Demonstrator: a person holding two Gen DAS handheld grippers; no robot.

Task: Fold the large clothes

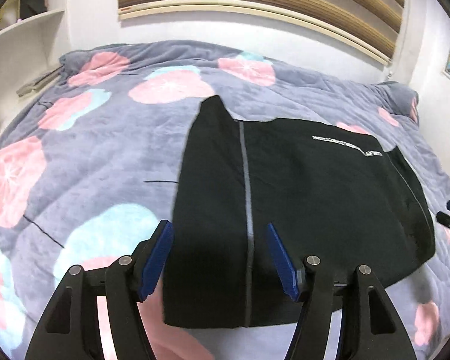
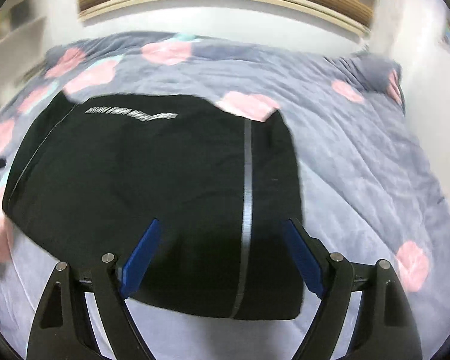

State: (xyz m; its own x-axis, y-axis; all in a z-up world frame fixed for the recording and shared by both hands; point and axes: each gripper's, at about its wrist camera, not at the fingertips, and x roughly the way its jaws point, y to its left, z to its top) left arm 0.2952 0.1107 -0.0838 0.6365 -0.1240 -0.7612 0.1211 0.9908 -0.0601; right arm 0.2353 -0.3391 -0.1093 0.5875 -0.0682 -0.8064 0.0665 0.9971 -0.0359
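Black garment (image 1: 300, 198) is lying folded flat on the flowered bed quilt (image 1: 105, 150), its grey stripes running away from both claws; left claw (image 1: 219, 258) and right claw (image 2: 222, 258) are hovering wide open and empty over its near edge.

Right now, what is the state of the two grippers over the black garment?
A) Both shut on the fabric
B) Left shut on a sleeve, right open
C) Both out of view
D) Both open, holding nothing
D: the left gripper and the right gripper each show blue pads spread apart, with the black garment lying flat on the floral quilt below them, not pinched.
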